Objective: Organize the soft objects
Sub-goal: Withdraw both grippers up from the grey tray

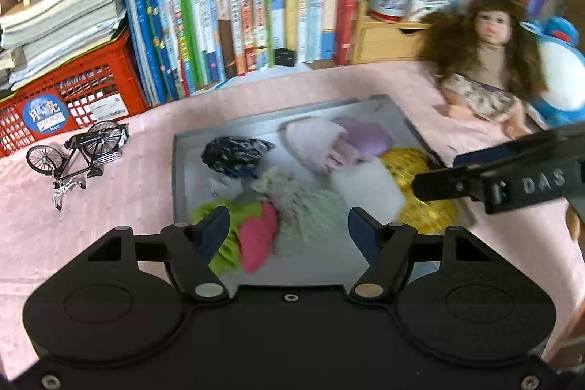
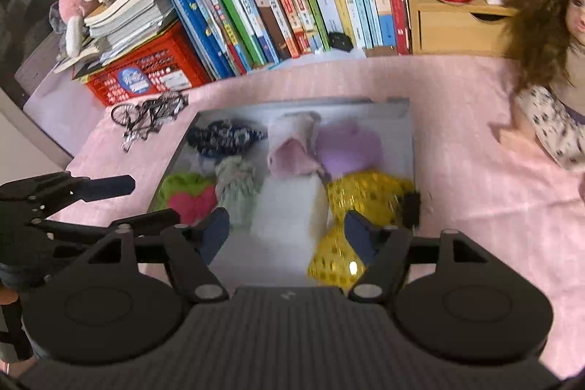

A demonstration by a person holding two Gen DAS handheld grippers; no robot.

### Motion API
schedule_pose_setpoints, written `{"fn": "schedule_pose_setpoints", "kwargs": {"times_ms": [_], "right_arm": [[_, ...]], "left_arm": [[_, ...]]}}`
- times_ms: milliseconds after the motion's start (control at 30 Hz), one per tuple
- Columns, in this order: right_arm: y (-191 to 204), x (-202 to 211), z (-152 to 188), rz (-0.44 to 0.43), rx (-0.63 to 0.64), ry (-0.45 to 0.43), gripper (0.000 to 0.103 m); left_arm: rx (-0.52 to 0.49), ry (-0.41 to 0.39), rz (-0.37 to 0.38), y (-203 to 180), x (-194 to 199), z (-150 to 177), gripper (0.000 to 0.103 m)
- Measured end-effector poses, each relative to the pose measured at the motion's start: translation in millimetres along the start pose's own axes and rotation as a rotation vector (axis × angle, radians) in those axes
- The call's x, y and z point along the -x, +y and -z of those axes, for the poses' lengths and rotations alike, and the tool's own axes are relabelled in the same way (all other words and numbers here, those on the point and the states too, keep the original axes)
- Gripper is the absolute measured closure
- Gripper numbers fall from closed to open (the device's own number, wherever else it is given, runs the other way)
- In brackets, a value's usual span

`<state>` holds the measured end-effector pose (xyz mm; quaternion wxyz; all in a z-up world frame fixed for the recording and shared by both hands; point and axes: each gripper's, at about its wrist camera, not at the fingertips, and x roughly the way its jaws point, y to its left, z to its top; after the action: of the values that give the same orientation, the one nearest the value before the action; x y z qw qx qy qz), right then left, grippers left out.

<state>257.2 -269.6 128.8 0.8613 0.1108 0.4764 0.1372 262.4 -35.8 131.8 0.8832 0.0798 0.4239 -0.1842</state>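
While both tools hover over the grey tray (image 1: 179,148), neither grips anything: the left gripper (image 1: 289,225) stands wide apart with nothing between its blue pads, and the right gripper (image 2: 287,227) is equally wide and empty.

Soft objects fill the tray just ahead of both. Directly between and beyond the left gripper's fingertips lie the pale green fluffy piece (image 1: 307,207) and, touching it on the left, the pink piece (image 1: 257,236) with the lime green piece (image 1: 223,233) around it. Ahead of the right gripper sits the white fluffy piece (image 2: 292,203), with the yellow sequinned piece (image 2: 362,203) running from just ahead to under its right finger. Further ahead are the dark patterned piece (image 2: 223,137), the pale pink piece (image 2: 292,148) and the lilac piece (image 2: 347,145).

By my judgement the left gripper is nearer the green and pink cluster, the right nearer the yellow piece, whose long axis runs roughly along the right gripper's line of sight, so closing across it would suit.
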Motion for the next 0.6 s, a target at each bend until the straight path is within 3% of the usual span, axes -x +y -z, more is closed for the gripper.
{"fn": "schedule_pose_setpoints", "kwargs": {"times_ms": [100,233,400,600], "right_arm": [[2,10,8,-0.003,0.01,0.041,0.014],[3,14,18,0.002,0.02,0.11,0.011],[3,8,28,0.024,0.019,0.18,0.01],[2,1,36,0.035,0.011,0.206,0.008]], "left_arm": [[-0.038,-0.035,0.004,-14,24,17,0.033],[-0.091,-0.069,0.019,-29,51,46,0.046],[-0.14,-0.129,0.043,-51,79,89,0.047],[-0.152,-0.271,-0.027,-72,93,152,0.051]]}}
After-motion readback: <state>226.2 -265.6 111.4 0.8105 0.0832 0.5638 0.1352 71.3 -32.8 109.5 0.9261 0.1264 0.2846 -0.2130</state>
